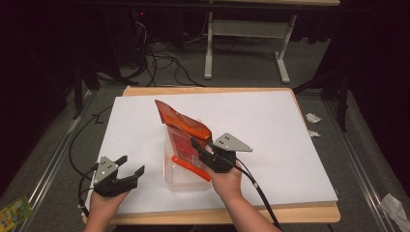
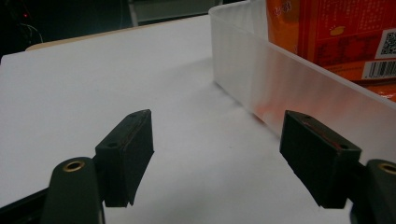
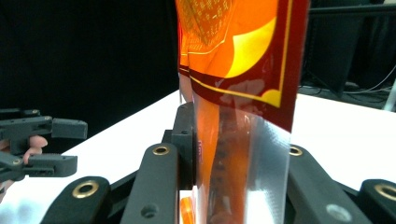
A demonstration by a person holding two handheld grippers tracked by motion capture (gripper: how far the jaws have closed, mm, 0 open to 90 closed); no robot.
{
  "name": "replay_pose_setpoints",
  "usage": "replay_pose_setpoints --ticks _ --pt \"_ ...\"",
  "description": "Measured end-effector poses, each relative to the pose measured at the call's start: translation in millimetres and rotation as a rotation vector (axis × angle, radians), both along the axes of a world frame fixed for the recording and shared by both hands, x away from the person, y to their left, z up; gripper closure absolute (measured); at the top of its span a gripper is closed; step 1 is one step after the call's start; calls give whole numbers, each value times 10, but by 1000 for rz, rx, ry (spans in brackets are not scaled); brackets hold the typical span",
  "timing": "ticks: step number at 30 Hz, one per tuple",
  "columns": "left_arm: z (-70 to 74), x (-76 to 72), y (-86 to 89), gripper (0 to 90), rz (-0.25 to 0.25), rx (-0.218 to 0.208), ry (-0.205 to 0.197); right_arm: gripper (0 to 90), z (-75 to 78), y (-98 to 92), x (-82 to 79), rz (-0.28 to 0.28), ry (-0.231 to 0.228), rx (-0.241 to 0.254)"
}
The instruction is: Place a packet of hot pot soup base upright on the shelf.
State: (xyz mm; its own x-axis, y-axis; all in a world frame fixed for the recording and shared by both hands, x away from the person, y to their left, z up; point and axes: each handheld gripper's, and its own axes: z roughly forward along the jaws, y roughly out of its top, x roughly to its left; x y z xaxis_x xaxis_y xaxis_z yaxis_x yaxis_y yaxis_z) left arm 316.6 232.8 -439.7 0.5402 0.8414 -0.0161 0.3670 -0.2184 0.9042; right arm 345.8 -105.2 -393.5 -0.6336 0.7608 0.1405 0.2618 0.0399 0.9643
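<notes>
An orange and red snack bag (image 1: 183,126) stands tilted in a clear plastic box (image 1: 180,181) near the middle of the white board (image 1: 275,140). My right gripper (image 1: 201,150) is shut on the bag's near sealed edge; in the right gripper view the bag (image 3: 238,46) rises from between the jaws of that gripper (image 3: 233,144). My left gripper (image 1: 131,165) rests open on the board to the left of the box, nothing between its fingers. In the left gripper view, that gripper (image 2: 219,128) faces the box's frosted wall (image 2: 280,79), with the bag (image 2: 336,32) behind it.
A pale desk frame (image 1: 209,43) and tangled cables (image 1: 164,63) sit on the floor beyond the table. Crumpled paper scraps (image 1: 313,117) lie on the floor at the right. A green packet (image 1: 14,211) lies at the lower left.
</notes>
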Motion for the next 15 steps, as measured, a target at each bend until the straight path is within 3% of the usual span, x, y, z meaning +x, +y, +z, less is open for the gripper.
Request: replay_pose_setpoints --ticks 11,15 --pt "-2 -7 -1 265 -5 8 4 716 -19 -30 -65 53 34 -20" --pt "-4 -9 3 266 -6 3 5 714 -96 -86 -130 63 43 -24"
